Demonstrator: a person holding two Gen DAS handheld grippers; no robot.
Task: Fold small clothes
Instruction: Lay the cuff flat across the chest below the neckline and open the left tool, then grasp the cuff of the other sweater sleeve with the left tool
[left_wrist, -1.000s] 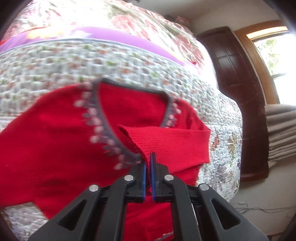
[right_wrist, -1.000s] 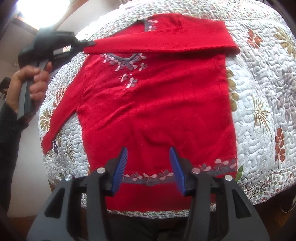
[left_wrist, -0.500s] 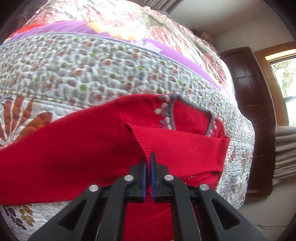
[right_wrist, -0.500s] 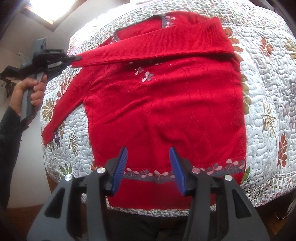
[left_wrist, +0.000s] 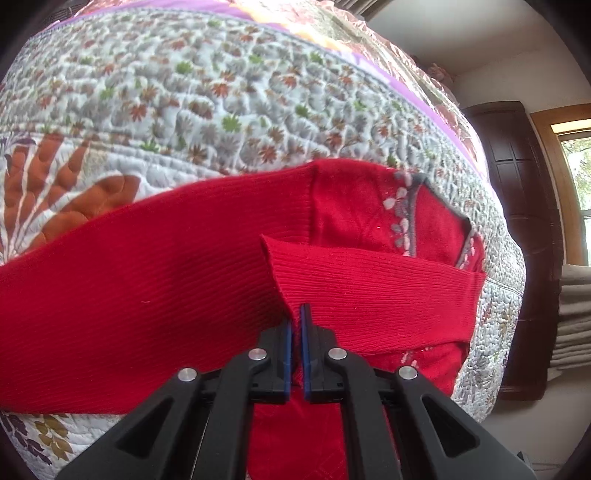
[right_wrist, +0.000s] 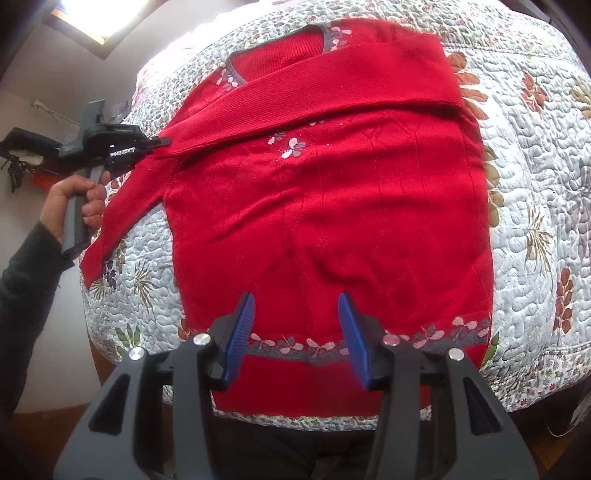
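A small red sweater (right_wrist: 332, 221) with grey floral trim lies flat on the quilted bed, neck at the far side. Its right sleeve (right_wrist: 314, 96) is folded across the chest toward the left. My left gripper (left_wrist: 296, 314) is shut on that sleeve's cuff (left_wrist: 280, 266), seen from the right wrist view as the left gripper (right_wrist: 162, 141) at the sweater's left shoulder. The other sleeve (right_wrist: 118, 218) stretches down and left on the quilt. My right gripper (right_wrist: 297, 325) hovers open over the hem band (right_wrist: 295, 347), holding nothing.
The floral quilt (right_wrist: 535, 184) covers the bed, with its front edge just below the hem. A person's hand (right_wrist: 70, 199) in a dark sleeve holds the left gripper off the bed's left side. A dark wooden door (left_wrist: 517, 221) stands beyond the bed.
The left gripper has pulled the folded sleeve's cuff further left and down across the chest to the left shoulder. The right gripper has stayed open over the hem.
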